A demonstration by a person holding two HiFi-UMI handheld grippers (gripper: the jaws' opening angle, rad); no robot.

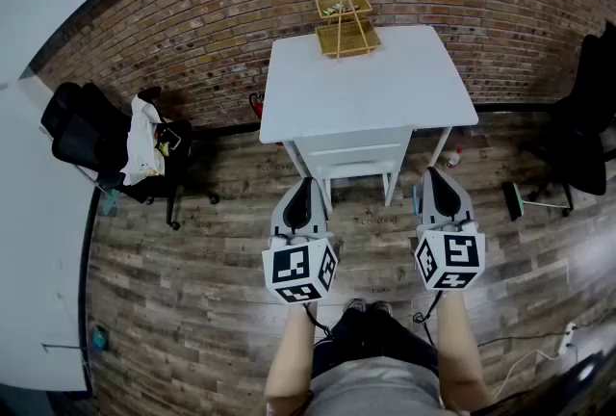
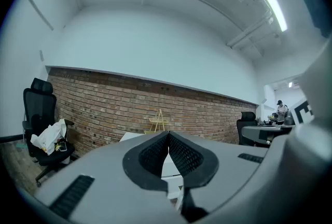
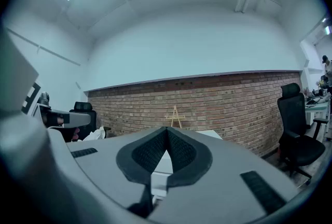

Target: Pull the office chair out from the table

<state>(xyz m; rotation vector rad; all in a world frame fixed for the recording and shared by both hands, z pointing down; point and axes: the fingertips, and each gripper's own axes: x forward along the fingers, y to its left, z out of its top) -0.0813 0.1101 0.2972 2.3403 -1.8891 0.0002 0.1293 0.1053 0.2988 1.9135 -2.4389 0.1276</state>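
A white table stands against the brick wall. A white chair is tucked under its front edge. My left gripper and right gripper hang level in front of the table, one on each side of the chair, both shut and empty, touching nothing. In the left gripper view the shut jaws of the left gripper point at the table. In the right gripper view the right gripper is likewise shut, with the table beyond it.
A yellow wire rack stands at the table's back edge. A black office chair holding a white bag stands at the left. Another black office chair is at the right. A brush and cables lie on the wooden floor.
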